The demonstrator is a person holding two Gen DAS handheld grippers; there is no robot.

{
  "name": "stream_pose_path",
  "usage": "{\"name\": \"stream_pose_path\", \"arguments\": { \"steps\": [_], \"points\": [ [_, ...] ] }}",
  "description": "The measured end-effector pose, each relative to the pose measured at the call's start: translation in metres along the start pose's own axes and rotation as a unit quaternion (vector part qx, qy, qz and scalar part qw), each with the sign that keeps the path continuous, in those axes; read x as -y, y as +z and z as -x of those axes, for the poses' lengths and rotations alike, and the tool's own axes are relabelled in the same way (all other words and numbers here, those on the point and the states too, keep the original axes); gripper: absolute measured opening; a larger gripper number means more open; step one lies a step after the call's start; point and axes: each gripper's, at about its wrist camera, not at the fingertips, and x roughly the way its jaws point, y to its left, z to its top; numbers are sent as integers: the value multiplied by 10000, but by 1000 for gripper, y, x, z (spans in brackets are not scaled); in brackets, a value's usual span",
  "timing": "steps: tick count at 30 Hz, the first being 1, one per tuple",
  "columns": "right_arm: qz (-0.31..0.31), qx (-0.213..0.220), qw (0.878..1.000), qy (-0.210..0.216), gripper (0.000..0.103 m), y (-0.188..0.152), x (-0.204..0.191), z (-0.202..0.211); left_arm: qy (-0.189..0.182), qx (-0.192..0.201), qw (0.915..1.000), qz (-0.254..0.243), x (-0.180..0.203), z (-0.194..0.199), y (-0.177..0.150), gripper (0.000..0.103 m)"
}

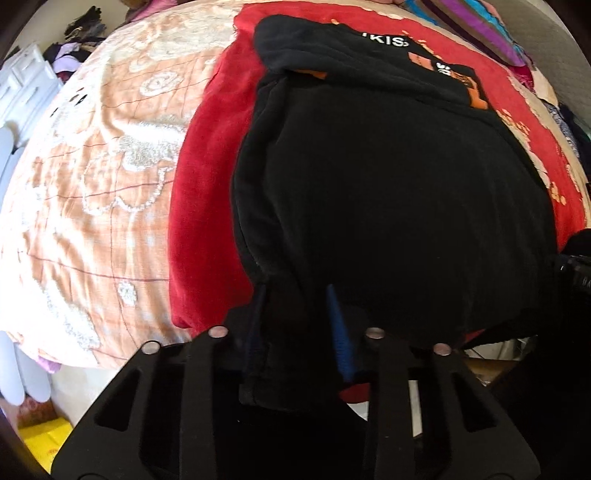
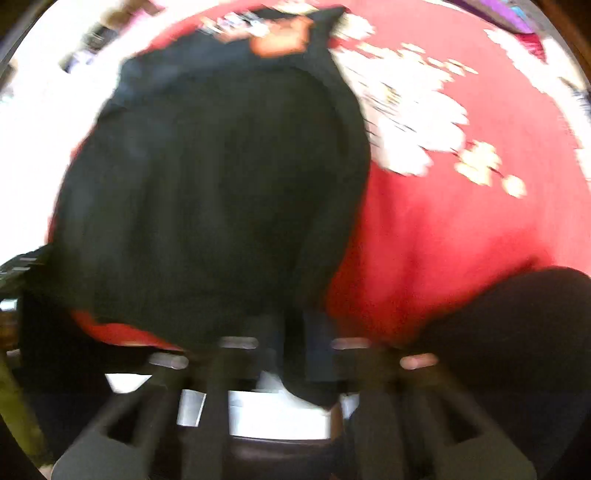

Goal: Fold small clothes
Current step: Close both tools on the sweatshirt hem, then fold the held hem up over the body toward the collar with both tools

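Open peach bedspread [image 1: 92, 177] left of the black garment [image 1: 388, 177], bare red blanket [image 2: 461, 240] right, striped pillows [image 1: 480, 33] crowding the far right.

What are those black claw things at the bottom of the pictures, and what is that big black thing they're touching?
Those claws are grabbers. A person holds one in each hand, and each has a little camera looking along its two fingers. One picture comes from the left gripper, the other from the right gripper. The round, bendy look comes from the camera lens.

The big black thing is a black garment with orange and white print near its far end. It lies on a red blanket with pale flowers, on a bed with a peach bedspread.

Both grabbers are at the garment's near edge. The left one has that edge between its fingers. The right picture is blurry, but that grabber looks pinched shut on the edge too. They're probably about to fold it.
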Motion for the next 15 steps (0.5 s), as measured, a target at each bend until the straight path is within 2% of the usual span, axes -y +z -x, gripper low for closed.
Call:
{"name": "stream_pose_path", "arguments": {
  "steps": [3,4,5,6,7,8,10,14,15],
  "points": [
    [277,110,9995,-93,8,-1,-10,4,20,-74,9999,79,-5,-1,-2,25],
    [265,54,9995,-165,8,-1,-9,1,38,-120,9998,137,-8,-3,-3,29],
    [231,4,9995,-199,11,1,-6,0,50,-172,9997,192,-12,-4,-5,38],
    [119,-68,9998,-167,11,2,-1,-3,47,-198,9996,212,-13,-5,-5,39],
    [34,-97,9998,-175,16,4,0,-4,38,-215,9995,207,-13,-5,-5,39],
    [-69,-124,9997,-212,34,6,5,-4,52,-228,9996,160,-10,-5,-6,39],
    [-286,-140,9990,-302,48,6,15,-6,108,-269,9996,34,-5,-7,-6,40],
    [-189,-521,9981,-273,52,5,11,-20,98,-308,9993,-160,5,-10,-6,39],
    [-123,-674,9975,-164,51,4,9,-26,91,-299,9993,-210,8,-10,-7,34]
  ]
}}
